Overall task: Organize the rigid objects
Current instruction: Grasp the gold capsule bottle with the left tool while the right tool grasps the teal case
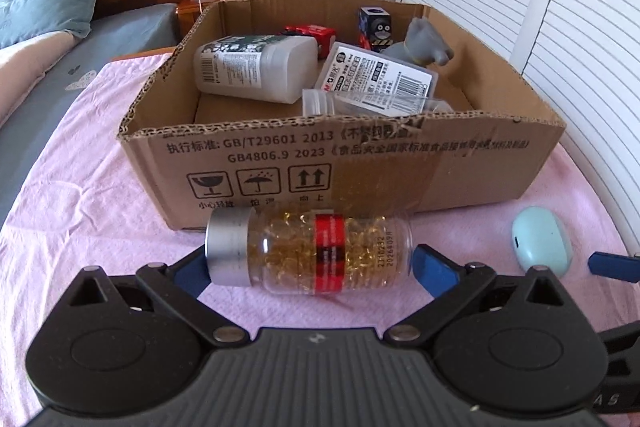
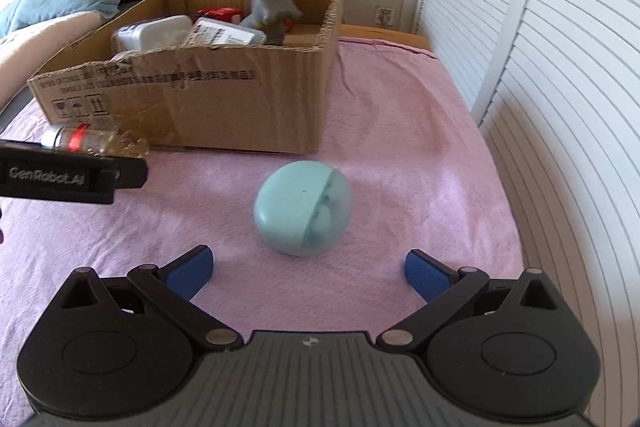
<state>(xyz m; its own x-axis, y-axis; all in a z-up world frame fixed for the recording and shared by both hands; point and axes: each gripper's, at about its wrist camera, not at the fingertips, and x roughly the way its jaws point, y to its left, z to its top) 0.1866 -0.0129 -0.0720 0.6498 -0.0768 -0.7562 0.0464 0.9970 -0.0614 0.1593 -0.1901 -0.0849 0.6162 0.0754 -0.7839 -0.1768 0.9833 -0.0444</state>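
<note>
Clear capsule bottle (image 1: 308, 253) on its side on pink cloth (image 1: 80, 187), just before box (image 1: 360, 163) — between left gripper (image 1: 316, 269) pads, contact unclear. Right gripper (image 2: 309, 273) jaws wide, empty — teal case (image 2: 302, 209) just ahead.

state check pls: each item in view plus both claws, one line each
capsule bottle: on its side on the pink cloth, capped, between the left claw's pads
left claw: closed on the bottle's ends
teal case: on the cloth, lid slightly ajar, untouched
right claw: open, empty, just short of the case
cardboard box: open-topped, part filled
white bottle: lying on its side in the box
</note>
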